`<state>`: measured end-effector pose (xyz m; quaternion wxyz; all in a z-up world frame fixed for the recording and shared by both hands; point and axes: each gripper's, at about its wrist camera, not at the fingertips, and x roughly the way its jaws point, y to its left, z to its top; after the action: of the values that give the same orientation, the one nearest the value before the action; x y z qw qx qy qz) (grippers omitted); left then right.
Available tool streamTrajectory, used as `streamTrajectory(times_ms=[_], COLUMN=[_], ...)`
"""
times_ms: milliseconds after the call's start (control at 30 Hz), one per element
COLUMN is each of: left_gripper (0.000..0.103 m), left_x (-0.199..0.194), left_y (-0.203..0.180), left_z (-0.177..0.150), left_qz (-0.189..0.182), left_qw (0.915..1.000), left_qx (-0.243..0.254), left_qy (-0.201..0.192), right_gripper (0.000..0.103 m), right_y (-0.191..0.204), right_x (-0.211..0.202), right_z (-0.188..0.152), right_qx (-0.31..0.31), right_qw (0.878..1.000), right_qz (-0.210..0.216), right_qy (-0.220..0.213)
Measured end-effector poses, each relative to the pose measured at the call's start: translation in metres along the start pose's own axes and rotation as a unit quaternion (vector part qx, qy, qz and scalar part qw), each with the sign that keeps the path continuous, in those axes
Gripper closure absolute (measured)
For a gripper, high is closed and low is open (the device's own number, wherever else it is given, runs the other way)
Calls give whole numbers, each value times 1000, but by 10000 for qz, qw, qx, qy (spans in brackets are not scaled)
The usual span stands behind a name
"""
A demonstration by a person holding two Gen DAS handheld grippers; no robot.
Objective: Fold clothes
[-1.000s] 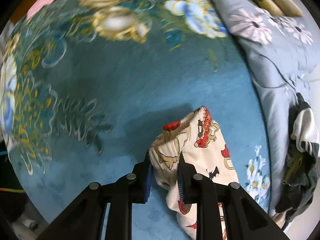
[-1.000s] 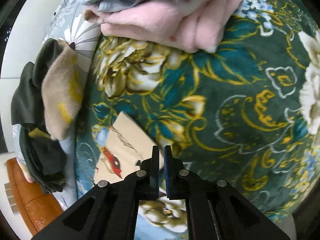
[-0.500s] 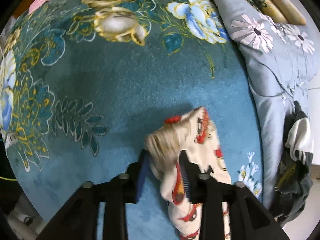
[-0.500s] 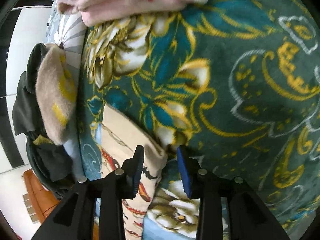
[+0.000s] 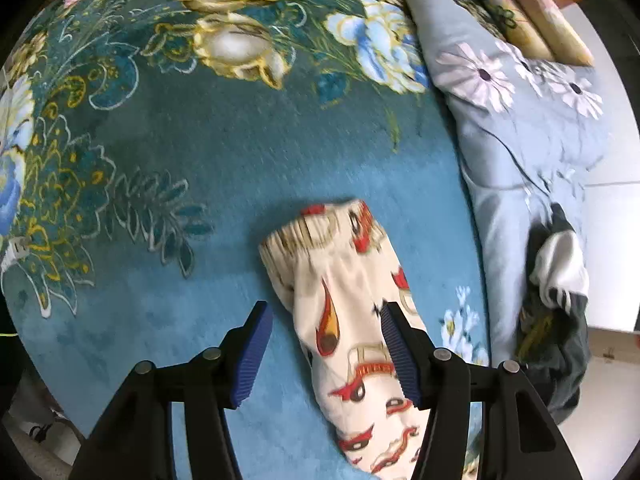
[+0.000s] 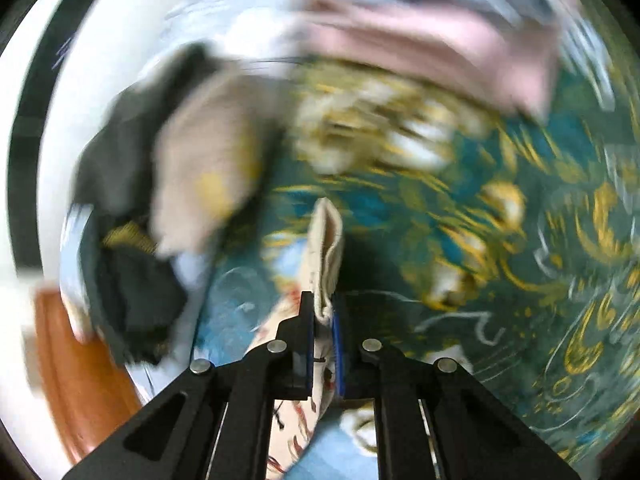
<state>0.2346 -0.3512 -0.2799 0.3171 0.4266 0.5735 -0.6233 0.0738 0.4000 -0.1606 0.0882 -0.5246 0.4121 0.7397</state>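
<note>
Released since a second ago, the cream car-print garment (image 5: 352, 312) now lies folded on the teal floral blanket (image 5: 224, 168), its gathered waistband end farthest from the camera. Left gripper (image 5: 326, 354) jaws are opening, pads clear of the cloth, which lies below the gap. Right gripper (image 6: 322, 354), empty and shut a second ago, is closing, pads pinching a folded edge of the garment (image 6: 326, 248). Dark clothes (image 5: 556, 320) lie heaped on the grey floral quilt (image 5: 520, 132) beside the blanket.

Cream car-print garment (image 5: 352, 312) on blanket (image 5: 224, 168)
</note>
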Motion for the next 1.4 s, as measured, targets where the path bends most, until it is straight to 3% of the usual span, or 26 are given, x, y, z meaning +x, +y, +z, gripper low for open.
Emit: streamTrajectory(times_ms=[100, 200, 367, 467, 600, 733, 900, 1000, 1067, 1200, 1333, 1367, 1400], left_gripper=[42, 42, 42, 41, 38, 37, 35, 35, 35, 35, 37, 40, 50], left_x=[-6, -2, 4, 7, 11, 21, 37, 47, 54, 63, 65, 64, 63], left_y=[4, 16, 42, 53, 57, 53, 46, 45, 45, 52, 54, 53, 50], left_z=[-16, -23, -28, -28, -19, -4, 14, 18, 21, 22, 24, 24, 24], left_qz=[-123, -290, -431, -486, -666, -744, -730, -712, -721, -852, -890, -881, -827], left_qw=[9999, 9993, 9966, 9955, 9944, 9946, 9959, 9961, 9959, 9937, 9928, 9930, 9939], left_qx=[18, -214, -685, -808, -819, -725, -538, -503, -527, -726, -803, -791, -728], left_qy=[31, 94, 117, 79, 31, -7, 53, 115, 150, 113, 3, -43, -75], right_gripper=[95, 95, 95, 95, 95, 94, 88, 69, 64, 61, 58, 58, 58], right_y=[85, 141, 217, 236, 245, 239, 238, 240, 245, 243, 224, 219, 215], right_x=[-9, 0, 72, 112, 150, 166, 180, 184, 178, 156, 134, 131, 128], right_z=[-24, -62, -143, -192, -261, -290, -299, -304, -306, -291, -264, -259, -253], right_qx=[-1475, -2400, -3063, -3346, -4041, -4374, -4409, -4362, -4392, -4204, -3933, -3868, -3795], right_qw=[9891, 9698, 9433, 9278, 8916, 8712, 8659, 8626, 8613, 8726, 8887, 8917, 8951], right_qz=[26, 269, 555, 396, -4, -396, -612, -492, -377, -291, -482, -540, -596], right_qy=[46, 344, 1153, 1602, 2044, 2195, 2282, 2517, 2525, 2470, 2309, 2287, 2262])
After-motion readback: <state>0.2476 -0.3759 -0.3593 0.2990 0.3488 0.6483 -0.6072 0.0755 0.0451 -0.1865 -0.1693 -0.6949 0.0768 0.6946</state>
